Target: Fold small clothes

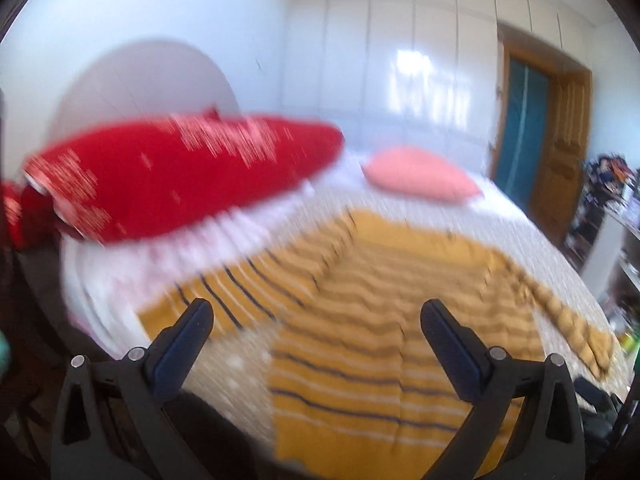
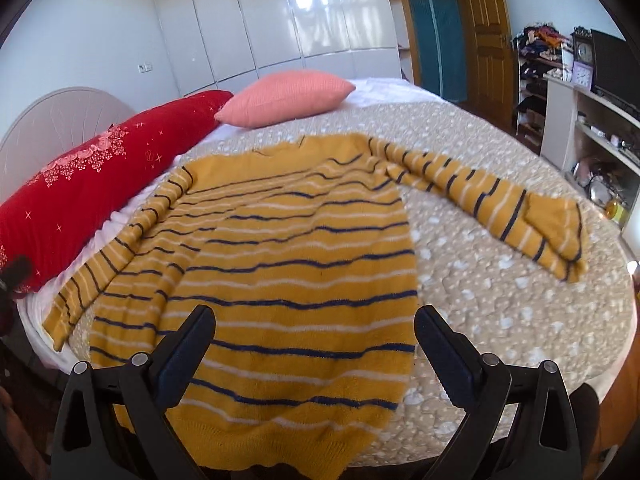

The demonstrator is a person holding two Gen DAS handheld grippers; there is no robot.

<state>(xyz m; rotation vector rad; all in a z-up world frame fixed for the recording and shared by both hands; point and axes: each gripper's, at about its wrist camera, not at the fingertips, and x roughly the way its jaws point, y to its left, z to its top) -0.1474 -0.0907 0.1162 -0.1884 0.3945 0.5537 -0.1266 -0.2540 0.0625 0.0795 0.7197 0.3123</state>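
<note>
Both grippers, left gripper and right gripper, I'm holding wide apart, empty; sweater is lying lengthwise toward twelve o'clock, right nearer.

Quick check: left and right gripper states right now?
Left gripper: open, holding nothing, above the striped sweater.
Right gripper: open, holding nothing, above the same sweater.

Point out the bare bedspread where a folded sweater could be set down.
Widest free patch: bedspread right of the sweater body, below its outstretched sleeve. A smaller strip lies between collar and pink pillow. The left is crowded by the red pillow.
</note>
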